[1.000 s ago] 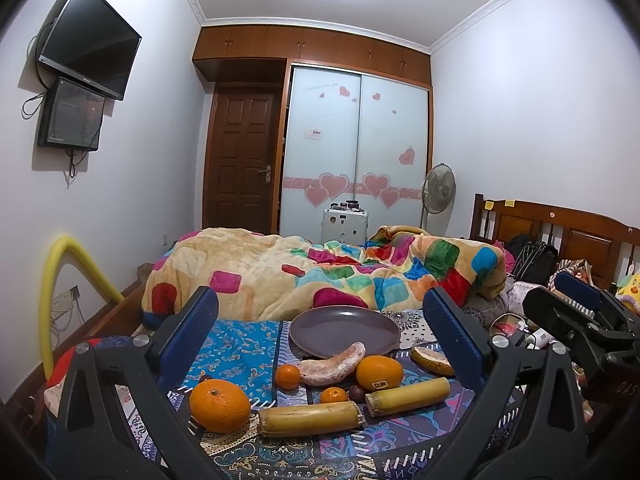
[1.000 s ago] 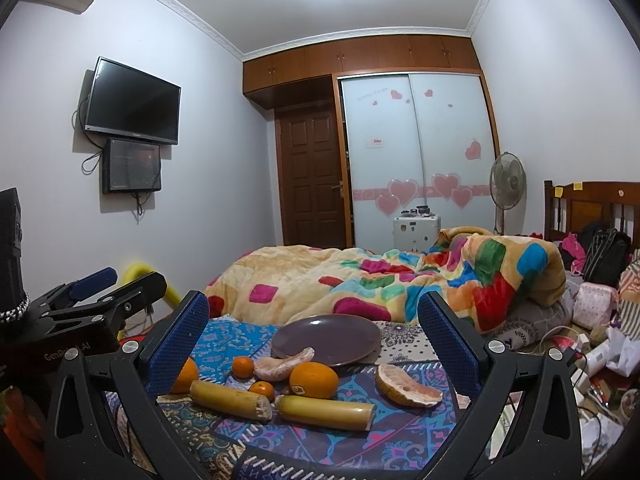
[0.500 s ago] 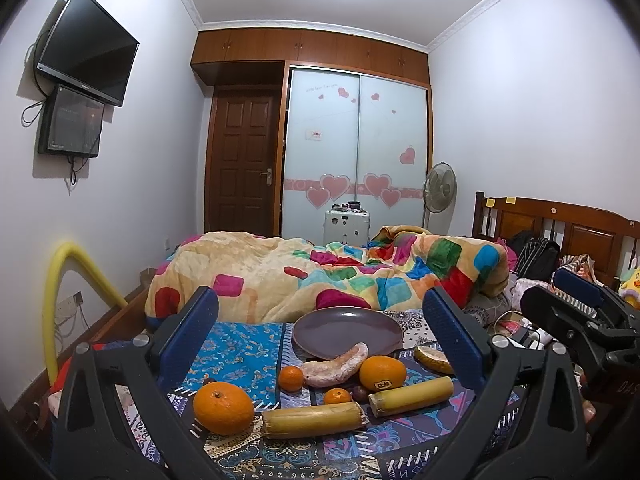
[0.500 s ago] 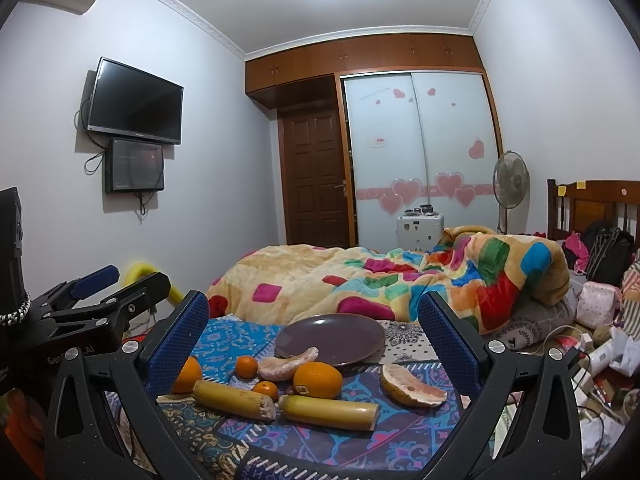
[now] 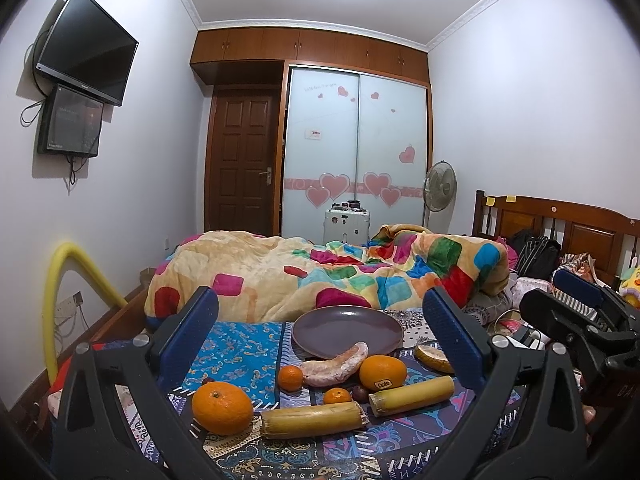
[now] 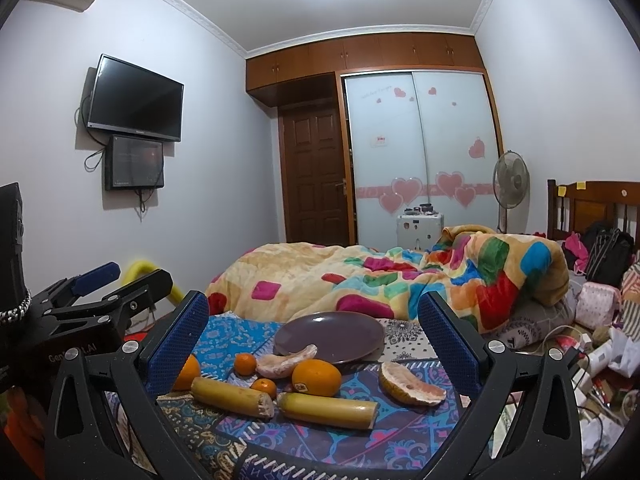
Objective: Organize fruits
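Blue-padded, the left gripper [image 5: 320, 340] and right gripper [image 6: 314, 340] were held level, side by side, above the patterned cloth's [image 5: 240, 348] near edge, both jaws spread wide and gripping nothing. Oranges [image 5: 222, 408], banana pieces [image 5: 314, 420] and pomelo segments [image 6: 410, 386] lay mid-cloth, just before the purple plate [image 5: 347, 332] near its far edge.

White walls [image 5: 520, 120] enclose the room; a black wall-mounted television [image 5: 86, 46] hangs upper left, a brown wooden door [image 5: 242, 164] and frosted heart-decorated sliding wardrobe [image 5: 356, 152] stand centre, a patchwork-quilted bed [image 5: 320, 276] below.
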{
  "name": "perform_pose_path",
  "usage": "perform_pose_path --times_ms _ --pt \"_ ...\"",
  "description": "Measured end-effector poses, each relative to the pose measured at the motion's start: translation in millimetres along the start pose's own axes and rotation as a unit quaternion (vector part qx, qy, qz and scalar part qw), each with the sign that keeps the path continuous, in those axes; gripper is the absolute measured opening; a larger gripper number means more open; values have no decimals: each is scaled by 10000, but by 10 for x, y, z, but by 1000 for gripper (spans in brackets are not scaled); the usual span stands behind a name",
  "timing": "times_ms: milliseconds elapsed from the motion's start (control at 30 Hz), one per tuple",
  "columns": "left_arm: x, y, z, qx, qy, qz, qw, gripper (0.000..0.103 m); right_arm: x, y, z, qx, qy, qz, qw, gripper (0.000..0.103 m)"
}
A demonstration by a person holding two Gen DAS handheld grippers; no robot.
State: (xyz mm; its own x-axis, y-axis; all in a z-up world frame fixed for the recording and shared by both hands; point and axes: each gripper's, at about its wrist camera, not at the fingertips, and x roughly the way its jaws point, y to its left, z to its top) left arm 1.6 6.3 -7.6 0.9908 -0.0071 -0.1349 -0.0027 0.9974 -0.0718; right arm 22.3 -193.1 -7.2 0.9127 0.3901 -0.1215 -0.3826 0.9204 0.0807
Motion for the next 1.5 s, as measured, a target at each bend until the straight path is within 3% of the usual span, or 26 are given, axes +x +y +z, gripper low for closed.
perform_pose_path --times_ms 500,667,800,1133,1233,1333,1400,1500 --pt "99 15 -70 79 211 5 9997 103 108 -62 -60 -162 185 -116 9996 103" --pt "299 160 -136 177 643 161 9976 103 303 -191 -189 -469 662 -205 9965 103" --pt "519 356 -232 155 1066 391 9934 103 547 -400 -340 -472 1344 -263 9895 103" --pt "1031 814 -556 -2 2224 578 9733 103 1021 -1009 -613 -221 2528 -406 9664 103" --pt "1206 931 -678 -133 2675 537 9620 103 1197 -1103 -686 -297 2944 -332 9546 103" --pt "1354 1007 -789 -236 3082 483 9498 95 1336 -1160 -747 -326 3254 -221 9448 103" --pt "1404 1057 -842 -263 3267 487 9435 90 1402 -1190 -773 -321 3380 -153 9405 103" --pt "1447 1112 -908 -330 3495 447 9353 89 1514 -1207 -796 -392 3542 -72 9343 98"
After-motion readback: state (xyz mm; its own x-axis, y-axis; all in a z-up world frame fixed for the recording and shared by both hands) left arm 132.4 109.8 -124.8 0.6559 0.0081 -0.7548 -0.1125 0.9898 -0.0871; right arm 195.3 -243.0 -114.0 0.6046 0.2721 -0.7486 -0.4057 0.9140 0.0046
